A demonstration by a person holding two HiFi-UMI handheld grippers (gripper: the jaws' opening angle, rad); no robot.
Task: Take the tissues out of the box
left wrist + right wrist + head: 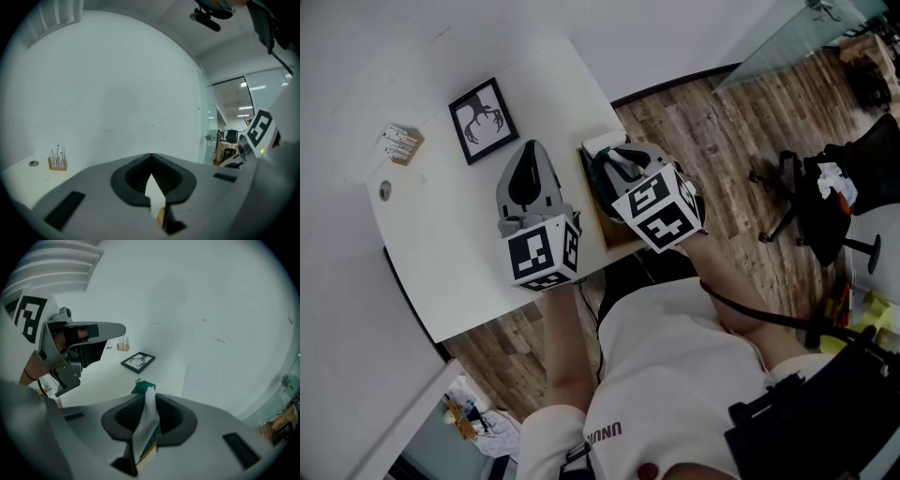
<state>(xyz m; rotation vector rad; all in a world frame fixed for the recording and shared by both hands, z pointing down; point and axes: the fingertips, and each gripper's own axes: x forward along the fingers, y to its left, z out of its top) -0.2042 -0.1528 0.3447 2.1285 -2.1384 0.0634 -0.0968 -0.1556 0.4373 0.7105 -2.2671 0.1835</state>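
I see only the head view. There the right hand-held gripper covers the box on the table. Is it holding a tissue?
Observer: Yes. In the right gripper view, the right hand-held gripper is closed on a white tissue.
Operator: Where does the tissue come from?
Observer: It runs up from the green box just beyond the jaws.
Operator: And is there something in the left one?
Observer: No. In the left gripper view, the left hand-held gripper has its jaw tips together with nothing between them, and it faces the white wall, not the box.
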